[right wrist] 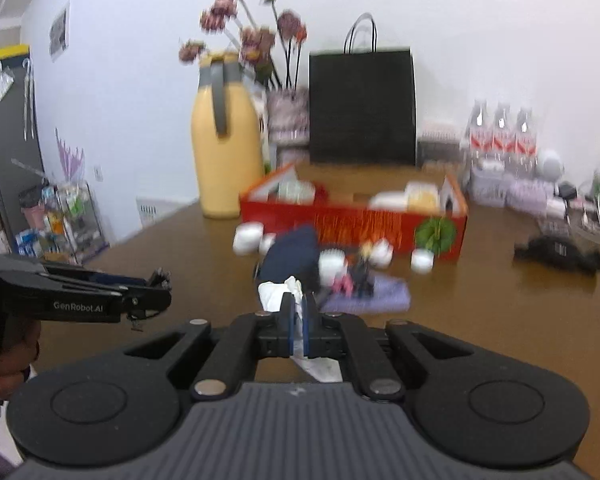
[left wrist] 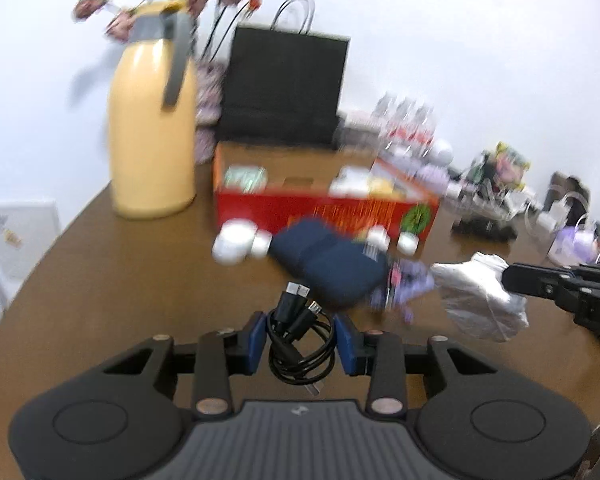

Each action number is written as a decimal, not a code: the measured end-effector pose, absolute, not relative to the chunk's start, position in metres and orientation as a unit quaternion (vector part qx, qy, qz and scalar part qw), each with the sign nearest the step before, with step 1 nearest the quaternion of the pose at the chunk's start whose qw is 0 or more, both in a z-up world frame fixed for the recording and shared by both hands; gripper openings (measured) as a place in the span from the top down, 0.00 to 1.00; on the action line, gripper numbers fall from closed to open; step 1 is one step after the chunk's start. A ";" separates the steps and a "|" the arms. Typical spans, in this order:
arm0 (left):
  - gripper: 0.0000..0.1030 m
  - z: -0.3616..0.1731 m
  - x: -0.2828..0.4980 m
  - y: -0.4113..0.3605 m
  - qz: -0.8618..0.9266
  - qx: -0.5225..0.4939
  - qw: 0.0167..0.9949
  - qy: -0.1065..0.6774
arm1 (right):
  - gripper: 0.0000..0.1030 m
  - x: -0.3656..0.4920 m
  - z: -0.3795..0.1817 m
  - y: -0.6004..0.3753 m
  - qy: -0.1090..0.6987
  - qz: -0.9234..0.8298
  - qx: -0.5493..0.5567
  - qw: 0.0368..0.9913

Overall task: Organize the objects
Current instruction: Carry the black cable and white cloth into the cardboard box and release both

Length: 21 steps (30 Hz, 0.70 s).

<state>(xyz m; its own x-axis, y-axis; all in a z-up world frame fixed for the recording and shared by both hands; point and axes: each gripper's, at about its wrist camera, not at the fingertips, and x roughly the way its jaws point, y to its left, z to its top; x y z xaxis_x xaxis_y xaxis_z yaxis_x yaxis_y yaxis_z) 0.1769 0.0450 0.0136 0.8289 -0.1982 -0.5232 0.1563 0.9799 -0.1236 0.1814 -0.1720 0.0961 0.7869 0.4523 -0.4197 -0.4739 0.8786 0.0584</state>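
A tall cream-yellow plastic jug with a grey lid and handle (right wrist: 226,148) stands upright at the rear left of the brown wooden desk (right wrist: 500,312). Stems of blurred pink artificial flowers (right wrist: 256,20) rise behind the jug. A black paper bag with loop handles (right wrist: 362,106) stands upright against the white wall (right wrist: 500,40). Three clear water bottles with red labels (right wrist: 502,136) stand side by side to the right of the bag.

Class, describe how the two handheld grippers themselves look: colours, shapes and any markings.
Both are matte black, with a ribbed grey body, two round discs, and linkage arms with silver rivets. Left gripper: blue pads; side reads "GenRobot.AI". Right gripper: blue-edged fingers. A bare hand grips the left handle.
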 end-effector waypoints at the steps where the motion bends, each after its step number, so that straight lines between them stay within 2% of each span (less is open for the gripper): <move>1: 0.66 0.022 0.189 0.045 -0.101 -0.033 0.957 0.268 | 0.96 0.194 0.104 -0.171 0.206 0.247 -0.034 0.946; 6: 0.66 0.062 0.287 0.042 -0.133 0.006 0.960 0.246 | 0.96 0.281 0.145 -0.154 0.159 0.249 -0.087 0.951; 11: 0.66 0.064 0.396 0.043 -0.116 0.040 0.948 0.292 | 0.96 0.404 0.167 -0.113 0.150 0.236 -0.139 0.950; 14: 0.64 0.047 0.435 0.048 -0.112 0.039 0.937 0.329 | 0.96 0.474 0.151 -0.087 0.187 0.236 -0.154 0.941; 17: 0.62 0.026 0.459 0.054 -0.103 0.037 0.927 0.359 | 0.93 0.544 0.109 -0.074 0.243 0.250 -0.107 0.931; 18: 0.59 0.021 0.463 0.058 -0.097 0.037 0.926 0.362 | 0.88 0.561 0.093 -0.071 0.274 0.249 -0.097 0.924; 19: 0.56 0.018 0.464 0.061 -0.096 0.035 0.926 0.364 | 0.71 0.578 0.079 -0.068 0.312 0.242 -0.085 0.915; 20: 0.49 0.018 0.465 0.064 -0.098 0.031 0.926 0.364 | 0.46 0.591 0.068 -0.069 0.344 0.231 -0.067 0.908; 21: 0.45 0.020 0.465 0.066 -0.100 0.027 0.927 0.360 | 0.37 0.596 0.062 -0.073 0.359 0.228 -0.043 0.904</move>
<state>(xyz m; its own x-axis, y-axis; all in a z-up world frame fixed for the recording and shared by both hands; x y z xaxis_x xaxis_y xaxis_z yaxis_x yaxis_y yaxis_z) 0.4649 0.0658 0.0200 0.7206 -0.1658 -0.6733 0.2047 0.9786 -0.0219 0.5963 -0.0734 0.0618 0.6385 0.3804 -0.6690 -0.4426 0.8927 0.0851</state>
